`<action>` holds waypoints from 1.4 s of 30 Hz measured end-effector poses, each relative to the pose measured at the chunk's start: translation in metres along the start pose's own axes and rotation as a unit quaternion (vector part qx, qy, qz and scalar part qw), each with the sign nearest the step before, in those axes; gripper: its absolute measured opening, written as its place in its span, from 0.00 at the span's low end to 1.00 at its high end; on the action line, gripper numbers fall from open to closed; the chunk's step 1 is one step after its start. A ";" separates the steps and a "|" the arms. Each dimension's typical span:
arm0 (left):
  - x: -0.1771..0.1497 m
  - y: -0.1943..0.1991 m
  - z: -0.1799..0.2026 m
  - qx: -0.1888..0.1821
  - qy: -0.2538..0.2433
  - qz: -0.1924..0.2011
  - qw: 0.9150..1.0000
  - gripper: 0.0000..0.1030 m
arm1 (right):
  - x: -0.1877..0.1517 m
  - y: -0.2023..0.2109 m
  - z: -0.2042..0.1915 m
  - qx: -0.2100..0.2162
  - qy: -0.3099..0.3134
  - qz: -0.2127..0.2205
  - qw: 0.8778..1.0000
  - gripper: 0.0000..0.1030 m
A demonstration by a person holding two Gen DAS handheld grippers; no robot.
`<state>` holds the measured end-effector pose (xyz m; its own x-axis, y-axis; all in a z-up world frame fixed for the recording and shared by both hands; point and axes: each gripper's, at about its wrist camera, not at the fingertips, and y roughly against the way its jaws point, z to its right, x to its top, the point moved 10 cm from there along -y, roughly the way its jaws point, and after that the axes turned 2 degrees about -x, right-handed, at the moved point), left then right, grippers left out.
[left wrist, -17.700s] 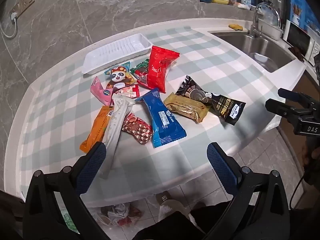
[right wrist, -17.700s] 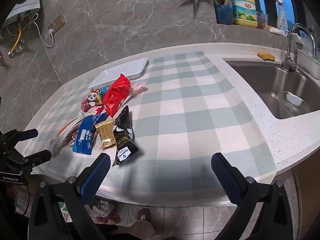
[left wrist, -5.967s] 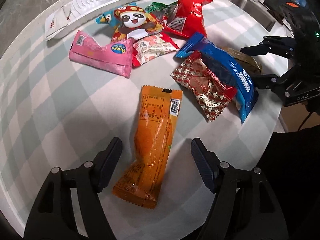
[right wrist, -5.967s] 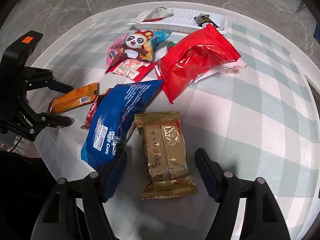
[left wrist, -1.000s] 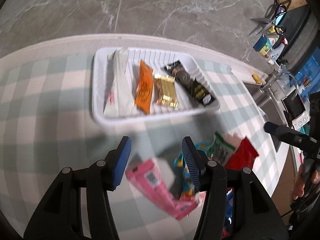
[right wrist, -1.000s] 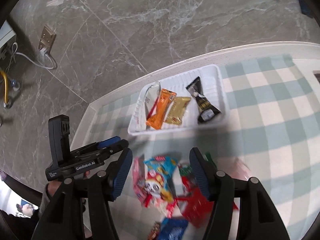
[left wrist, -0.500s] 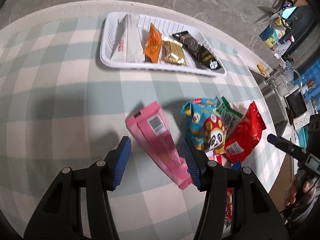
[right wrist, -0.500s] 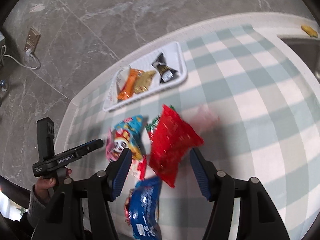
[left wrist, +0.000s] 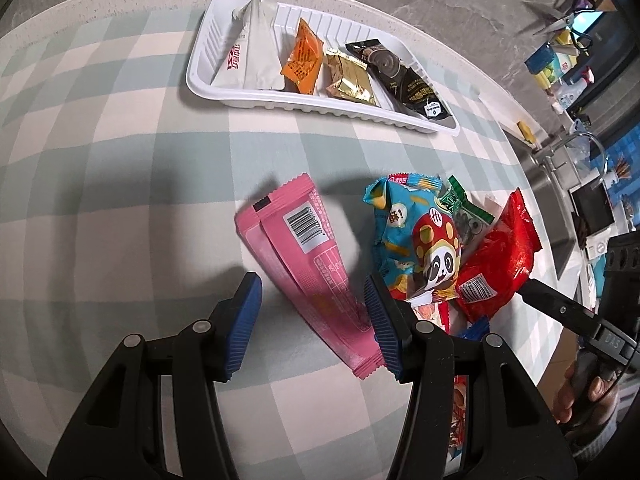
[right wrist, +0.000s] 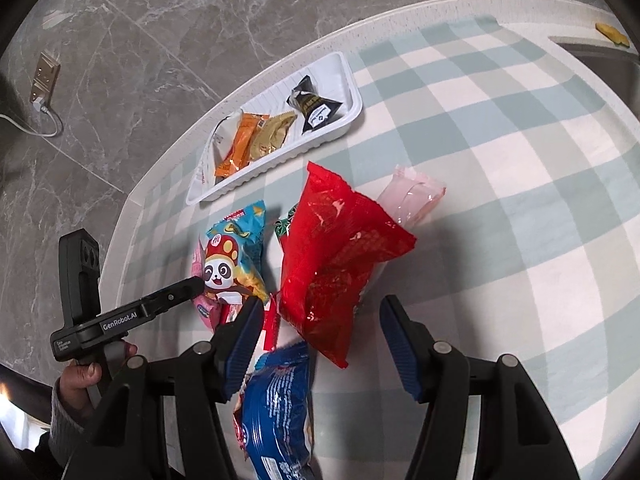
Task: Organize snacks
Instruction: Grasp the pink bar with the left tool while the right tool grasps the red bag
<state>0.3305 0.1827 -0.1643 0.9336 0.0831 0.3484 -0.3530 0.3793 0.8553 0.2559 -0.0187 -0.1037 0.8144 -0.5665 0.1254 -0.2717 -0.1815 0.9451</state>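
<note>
A white tray (left wrist: 208, 80) at the back of the checked cloth holds a white, an orange, a gold and a black packet. My left gripper (left wrist: 312, 292) is open low over the cloth. The near end of a pink packet (left wrist: 296, 248) lies between its fingers, with no squeeze visible. To its right lie a panda packet (left wrist: 416, 240), a green packet (left wrist: 464, 212) and a red bag (left wrist: 496, 264). My right gripper (right wrist: 320, 312) stands open over the lower end of the red bag (right wrist: 336, 256), with a blue packet (right wrist: 280, 400) below it. The tray (right wrist: 354, 92) is beyond.
A pale pink packet (right wrist: 412, 196) pokes out behind the red bag. The sink and tap (left wrist: 580, 148) lie past the cloth's right side, with scissors and bottles (left wrist: 560, 40) on the wall behind. A hand (right wrist: 80, 376) holds the left gripper near the counter's left edge.
Both grippers have come down and away from the tray toward the snack pile. The left now straddles the pink packet and the right hangs over the red bag. Jaw widths look unchanged.
</note>
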 end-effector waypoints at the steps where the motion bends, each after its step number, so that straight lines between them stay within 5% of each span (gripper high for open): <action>1: 0.000 -0.002 0.000 0.000 0.000 -0.001 1.000 0.50 | 0.001 -0.003 0.000 -0.001 -0.002 0.000 1.000 0.62; 16: 0.006 -0.010 0.004 -0.006 -0.007 0.012 1.000 0.50 | 0.010 -0.025 -0.002 -0.018 -0.006 -0.004 1.000 0.61; 20: 0.005 -0.011 0.006 -0.002 -0.018 0.015 1.000 0.47 | 0.011 -0.028 -0.001 -0.022 0.004 -0.004 1.000 0.51; 23: 0.005 -0.012 0.007 0.009 -0.031 0.019 0.999 0.36 | 0.013 -0.028 -0.002 -0.015 0.012 -0.001 1.000 0.46; 29: 0.001 -0.014 0.010 0.001 -0.039 0.021 0.999 0.24 | 0.015 -0.026 0.002 0.017 -0.006 0.000 1.000 0.41; 42: 0.005 -0.004 0.008 -0.078 0.025 0.030 0.996 0.19 | 0.023 -0.015 0.018 0.125 -0.108 0.004 0.986 0.31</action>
<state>0.3363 0.1740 -0.1621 0.9142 0.1552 0.3745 -0.3988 0.5103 0.7620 0.2695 -0.0435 -0.1208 0.6913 -0.7214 0.0408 -0.4185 -0.3538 0.8365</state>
